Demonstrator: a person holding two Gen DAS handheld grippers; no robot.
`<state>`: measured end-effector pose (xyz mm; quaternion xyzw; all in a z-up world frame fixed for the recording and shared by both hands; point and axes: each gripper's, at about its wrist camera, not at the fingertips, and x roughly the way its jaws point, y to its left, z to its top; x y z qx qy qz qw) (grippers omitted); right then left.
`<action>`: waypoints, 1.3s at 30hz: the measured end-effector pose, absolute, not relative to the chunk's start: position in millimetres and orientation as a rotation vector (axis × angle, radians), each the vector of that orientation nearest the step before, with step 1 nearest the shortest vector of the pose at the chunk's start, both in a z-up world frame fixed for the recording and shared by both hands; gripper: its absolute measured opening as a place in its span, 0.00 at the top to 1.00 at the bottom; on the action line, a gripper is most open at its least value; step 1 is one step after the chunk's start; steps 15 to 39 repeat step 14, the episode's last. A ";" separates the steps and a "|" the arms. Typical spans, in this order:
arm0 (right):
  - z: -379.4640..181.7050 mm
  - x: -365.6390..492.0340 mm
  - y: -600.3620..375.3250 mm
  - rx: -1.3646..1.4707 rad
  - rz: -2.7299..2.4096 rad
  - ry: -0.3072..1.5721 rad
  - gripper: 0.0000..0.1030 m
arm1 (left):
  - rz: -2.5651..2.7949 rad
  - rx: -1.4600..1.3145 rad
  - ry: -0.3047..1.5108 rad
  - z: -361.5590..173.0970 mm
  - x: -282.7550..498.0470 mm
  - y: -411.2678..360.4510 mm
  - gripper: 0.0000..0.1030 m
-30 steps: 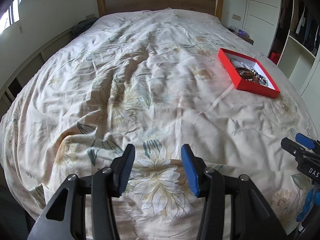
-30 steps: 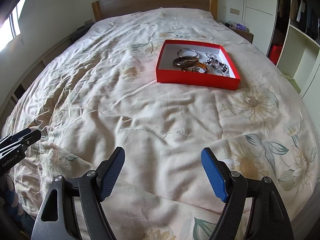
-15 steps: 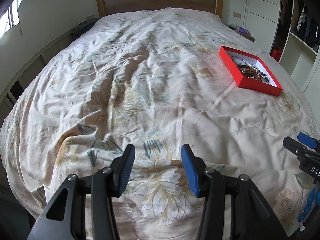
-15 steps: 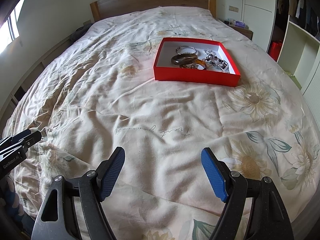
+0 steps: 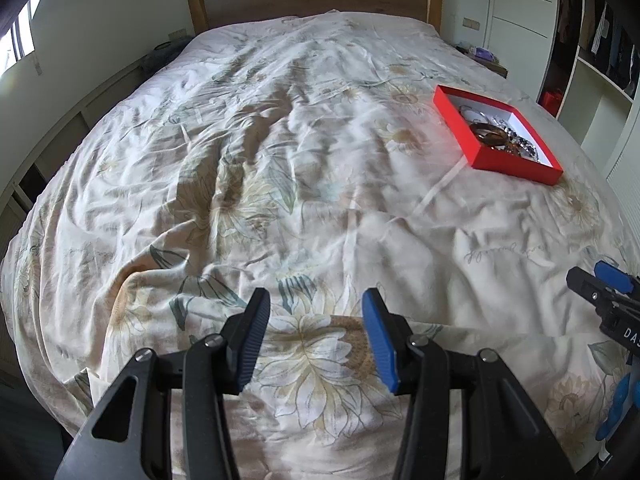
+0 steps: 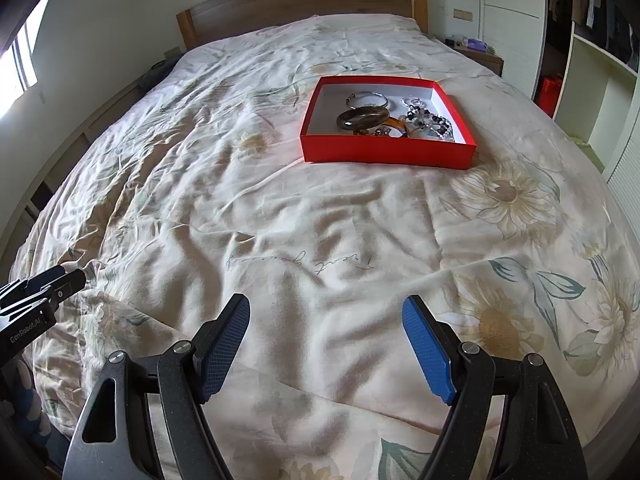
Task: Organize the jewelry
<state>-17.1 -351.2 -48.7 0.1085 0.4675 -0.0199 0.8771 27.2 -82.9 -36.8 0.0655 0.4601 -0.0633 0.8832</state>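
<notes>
Two grippers, left [image 5: 316, 336] and right [image 6: 326, 344], hovering over the quilt [image 6: 280, 220], fingers apart on both, nothing held. Red box [image 6: 384, 152] well beyond the right gripper, resting on the quilt; far right of the left gripper. Inside the box: silver bangle [image 6: 367, 99] at the back, brown bangle [image 6: 362, 117] in front of it, amber bangle [image 6: 396, 125] and beaded pieces [image 6: 432, 120] heaped beside it, touching or overlapping. Likely risks: soft, wrinkled bedding letting the box tip or slide under a push; tangled beads dragging neighbours out on a lift; smooth bangles slipping from the pads.
</notes>
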 end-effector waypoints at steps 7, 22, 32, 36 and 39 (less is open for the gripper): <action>-47.0 -17.4 -351.9 0.213 -0.044 0.968 0.24 | -0.135 0.138 0.965 -37.6 27.0 -85.6 0.55; -45.6 -17.9 -352.8 0.215 -0.046 0.968 0.24 | -0.135 0.138 0.970 -38.3 27.1 -86.5 0.55; -45.6 -17.9 -352.8 0.215 -0.046 0.968 0.24 | -0.135 0.138 0.970 -38.3 27.1 -86.5 0.55; -45.6 -17.9 -352.8 0.215 -0.046 0.968 0.24 | -0.135 0.138 0.970 -38.3 27.1 -86.5 0.55; -45.6 -17.9 -352.8 0.215 -0.046 0.968 0.24 | -0.135 0.138 0.970 -38.3 27.1 -86.5 0.55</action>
